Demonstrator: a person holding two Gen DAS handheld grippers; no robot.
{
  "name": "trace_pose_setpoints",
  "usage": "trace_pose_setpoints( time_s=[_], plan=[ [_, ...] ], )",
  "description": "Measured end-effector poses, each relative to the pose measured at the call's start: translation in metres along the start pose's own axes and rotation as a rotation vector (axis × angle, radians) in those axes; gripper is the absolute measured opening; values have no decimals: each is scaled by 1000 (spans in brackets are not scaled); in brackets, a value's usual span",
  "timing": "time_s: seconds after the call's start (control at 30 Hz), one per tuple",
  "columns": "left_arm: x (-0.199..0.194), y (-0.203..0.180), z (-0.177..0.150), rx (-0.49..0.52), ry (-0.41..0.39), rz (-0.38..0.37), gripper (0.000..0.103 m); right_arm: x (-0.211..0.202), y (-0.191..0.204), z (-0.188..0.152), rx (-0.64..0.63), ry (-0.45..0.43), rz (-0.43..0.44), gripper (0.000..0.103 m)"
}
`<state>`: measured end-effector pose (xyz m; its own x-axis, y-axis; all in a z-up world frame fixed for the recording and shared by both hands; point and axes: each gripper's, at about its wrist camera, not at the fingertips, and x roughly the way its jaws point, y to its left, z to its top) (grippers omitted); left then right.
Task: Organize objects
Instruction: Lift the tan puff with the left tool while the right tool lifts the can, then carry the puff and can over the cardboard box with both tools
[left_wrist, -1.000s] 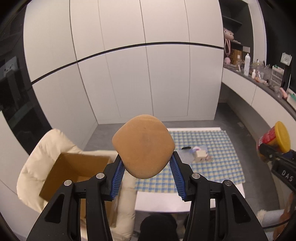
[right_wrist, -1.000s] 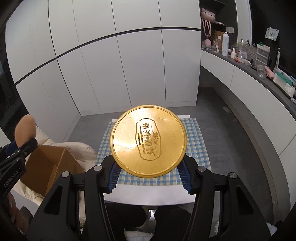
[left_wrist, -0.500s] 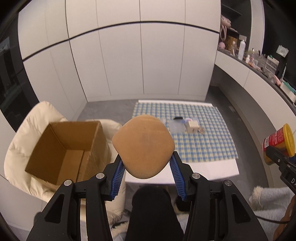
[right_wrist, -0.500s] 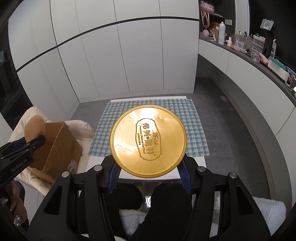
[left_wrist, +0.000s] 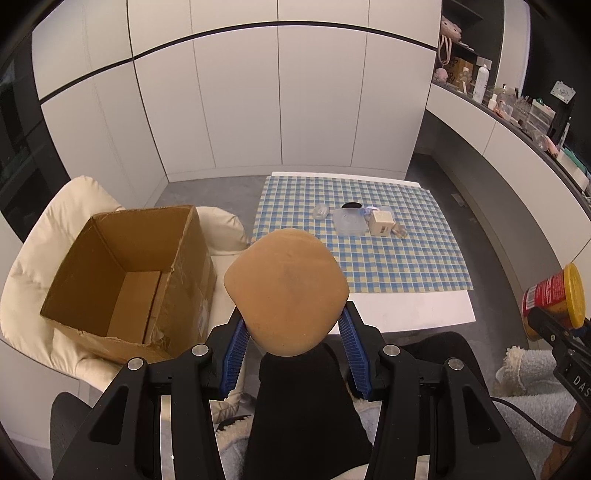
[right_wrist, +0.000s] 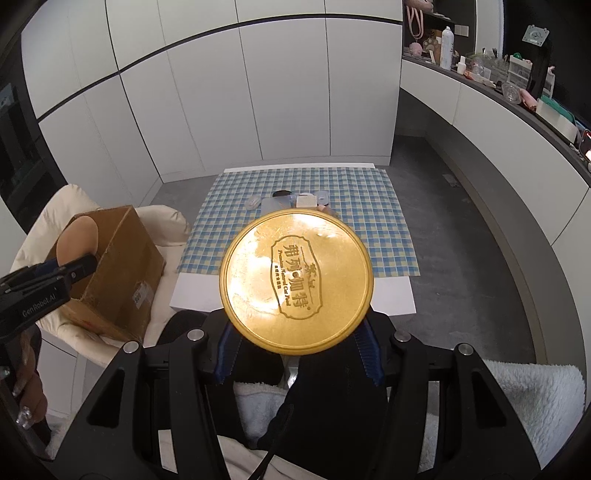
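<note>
My left gripper (left_wrist: 292, 332) is shut on a tan, rounded sponge-like pad (left_wrist: 286, 291), held up in front of the camera. An open, empty-looking cardboard box (left_wrist: 110, 254) stands on a cream chair, below and to the left of the pad. My right gripper (right_wrist: 297, 345) is shut on a can whose gold lid (right_wrist: 295, 280) faces the camera. In the left wrist view the same can (left_wrist: 554, 295) shows its red label at the far right. The right wrist view has the left gripper (right_wrist: 70, 266) with the pad (right_wrist: 77, 238) in front of the box (right_wrist: 122, 266).
A white table (left_wrist: 406, 314) with a blue-yellow check cloth (left_wrist: 388, 266) carries a white cube (left_wrist: 382, 223) and small clear items (left_wrist: 347, 221). The cream chair (left_wrist: 40, 254) holds the box. A person's dark legs (left_wrist: 303, 406) are below. A cluttered counter (right_wrist: 517, 92) runs along the right.
Both hands have sunk and tipped downward, so the box, chair and table sit higher and fuller in view. The pad and the can stay gripped as before.
</note>
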<state>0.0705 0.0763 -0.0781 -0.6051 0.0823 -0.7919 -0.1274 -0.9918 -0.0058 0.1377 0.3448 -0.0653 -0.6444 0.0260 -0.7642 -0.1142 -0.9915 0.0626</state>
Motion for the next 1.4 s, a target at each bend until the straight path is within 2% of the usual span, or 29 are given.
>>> trace_pose_setpoints(
  time_s=[0.3, 0.6, 0.8, 1.03, 1.4],
  plan=[
    [0, -2, -2, 10, 4, 0, 49, 5, -13, -2, 33, 8, -65, 57],
    [-7, 7, 4, -9, 0, 5, 49, 3, -15, 8, 45, 0, -66, 57],
    [-6, 19, 8, -44, 13, 20, 49, 8, -3, 15, 27, -12, -43, 57],
    [-5, 38, 3, -83, 29, 45, 49, 24, 18, 18, -12, 10, 43, 57],
    [-14, 112, 7, -185, 43, 152, 49, 39, 92, 40, -128, -2, 150, 57]
  ],
)
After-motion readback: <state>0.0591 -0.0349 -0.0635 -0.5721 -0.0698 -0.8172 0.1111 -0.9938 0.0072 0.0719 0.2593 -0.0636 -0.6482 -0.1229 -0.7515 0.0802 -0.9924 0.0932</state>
